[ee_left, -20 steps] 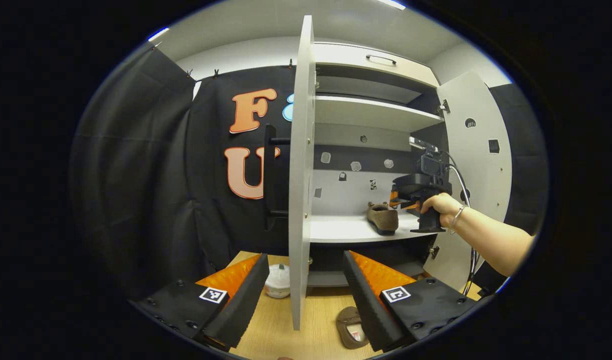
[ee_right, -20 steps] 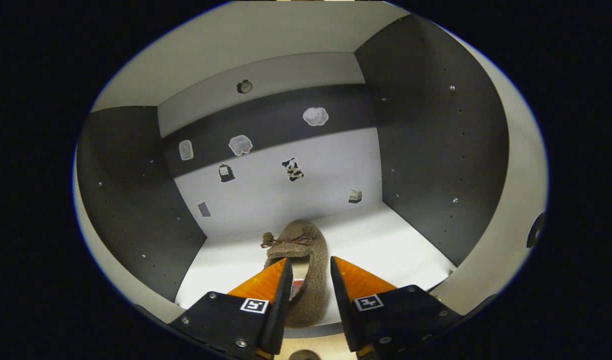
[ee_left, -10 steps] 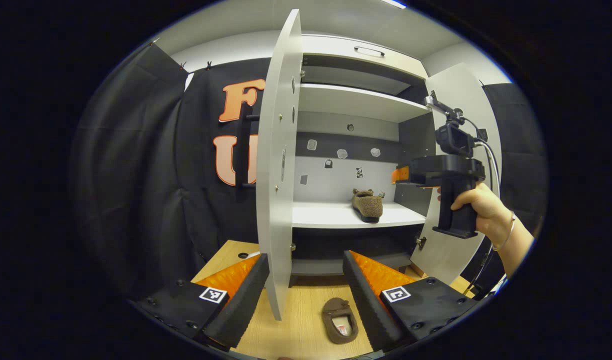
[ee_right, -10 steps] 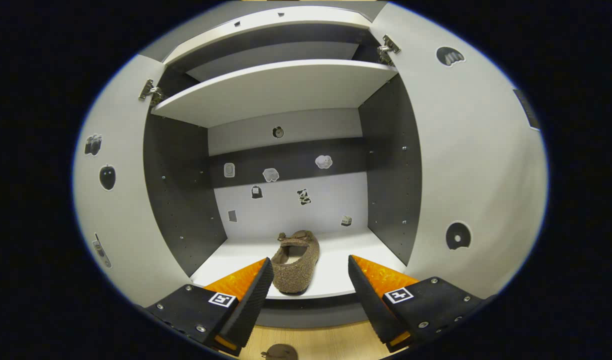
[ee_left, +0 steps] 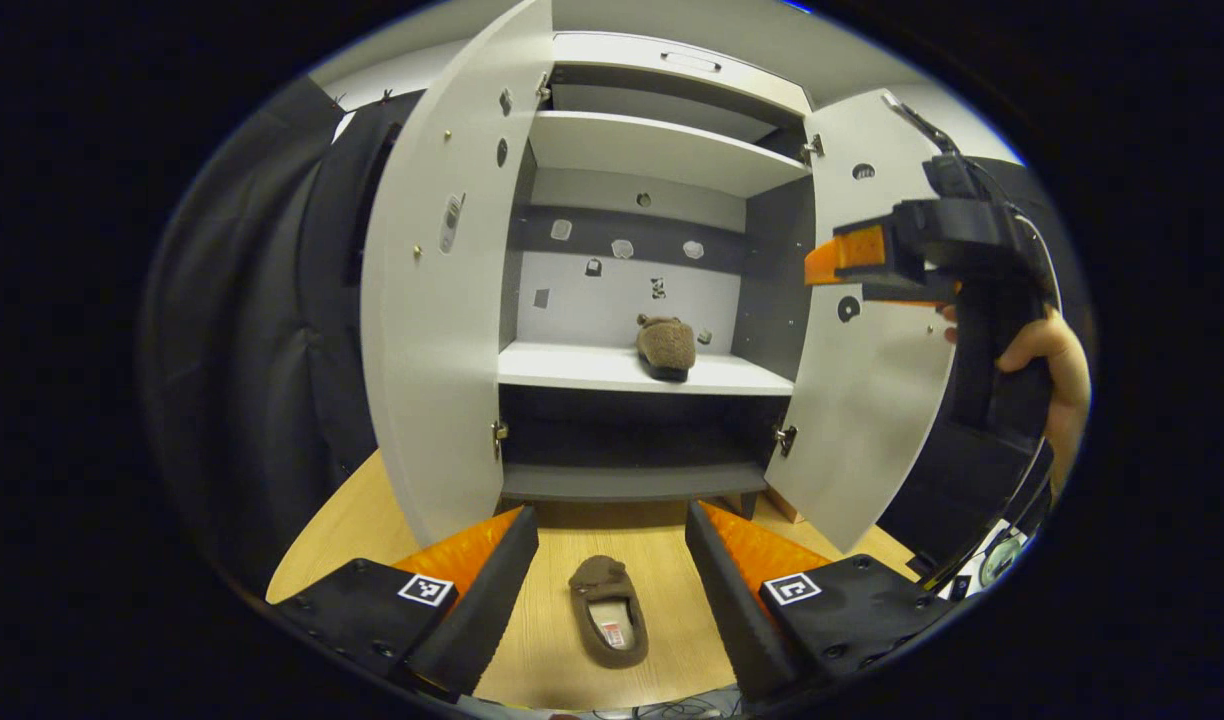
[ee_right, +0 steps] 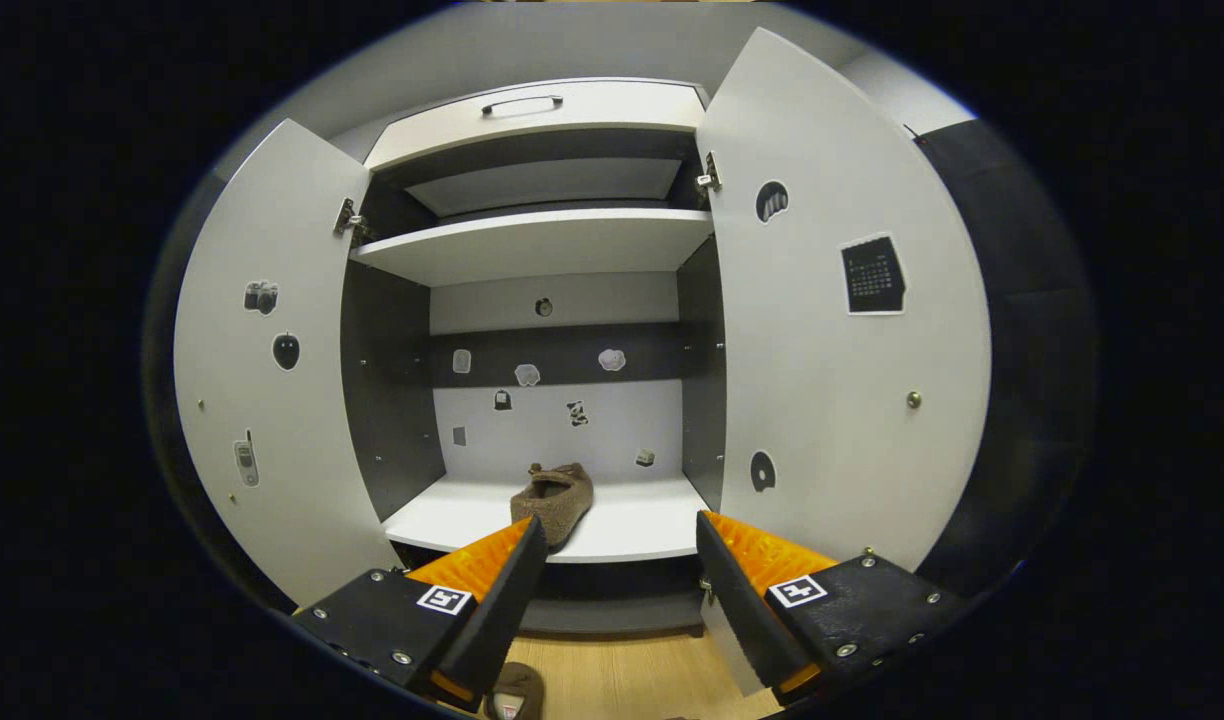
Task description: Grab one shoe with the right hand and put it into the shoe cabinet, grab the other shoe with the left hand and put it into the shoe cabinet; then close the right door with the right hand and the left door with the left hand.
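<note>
Facing the open shoe cabinet [ee_right: 532, 245], both doors swung wide, nothing blocking. Floor shoe [ee_left: 608, 610] lies lengthwise between my left gripper's [ee_left: 612, 560] fingers, toe toward cabinet. Both my grippers released, right gripper [ee_right: 620, 580] included.

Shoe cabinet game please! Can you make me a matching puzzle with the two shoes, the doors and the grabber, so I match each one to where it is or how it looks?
Things:
1. shoe on the shelf
2. shoe on the floor
3. cabinet doors
4. left gripper

Places or states:
A. swung wide open
B. lying on the wooden floor in front of the cabinet
C. fingers apart, holding nothing
D. resting inside the shoe cabinet

Right pairs: 1-D, 2-B, 3-A, 4-C
</note>
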Available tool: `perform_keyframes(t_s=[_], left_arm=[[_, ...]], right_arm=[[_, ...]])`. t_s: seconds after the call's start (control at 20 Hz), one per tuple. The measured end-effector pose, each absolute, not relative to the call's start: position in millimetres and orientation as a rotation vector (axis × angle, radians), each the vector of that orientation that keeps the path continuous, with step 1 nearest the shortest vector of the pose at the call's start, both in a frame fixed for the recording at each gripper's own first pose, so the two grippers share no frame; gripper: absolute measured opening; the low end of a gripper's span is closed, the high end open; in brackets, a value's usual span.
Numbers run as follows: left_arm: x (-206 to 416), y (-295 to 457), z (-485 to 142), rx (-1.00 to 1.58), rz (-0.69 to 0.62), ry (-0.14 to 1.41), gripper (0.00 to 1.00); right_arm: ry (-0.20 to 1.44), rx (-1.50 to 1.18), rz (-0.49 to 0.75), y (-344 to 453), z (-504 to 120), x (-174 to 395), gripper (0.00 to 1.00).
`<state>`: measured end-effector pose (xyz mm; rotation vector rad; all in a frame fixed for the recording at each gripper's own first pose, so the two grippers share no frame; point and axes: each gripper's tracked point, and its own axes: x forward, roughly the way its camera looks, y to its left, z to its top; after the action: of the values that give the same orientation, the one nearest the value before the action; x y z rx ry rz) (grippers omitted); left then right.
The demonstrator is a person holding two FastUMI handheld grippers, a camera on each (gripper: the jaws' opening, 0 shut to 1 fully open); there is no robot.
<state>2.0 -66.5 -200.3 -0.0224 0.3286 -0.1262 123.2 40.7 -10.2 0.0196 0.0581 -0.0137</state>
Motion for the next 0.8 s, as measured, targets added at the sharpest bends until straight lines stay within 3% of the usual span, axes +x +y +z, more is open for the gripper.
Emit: perform_keyframes(t_s=[0.3, 0.8], left_arm=[[13.8, -106.0, -296.5, -0.011, -0.177, 0.497, 0.97], [14.0, -101.6, -455.9, -0.002, -0.114, 0.867, 0.98]], right_arm=[[0.021, -0.04, -0.068, 0.7, -0.6, 88.0, 0.92], [0.051, 0.013, -0.141, -58.3, -5.4, 54.8, 0.92]])
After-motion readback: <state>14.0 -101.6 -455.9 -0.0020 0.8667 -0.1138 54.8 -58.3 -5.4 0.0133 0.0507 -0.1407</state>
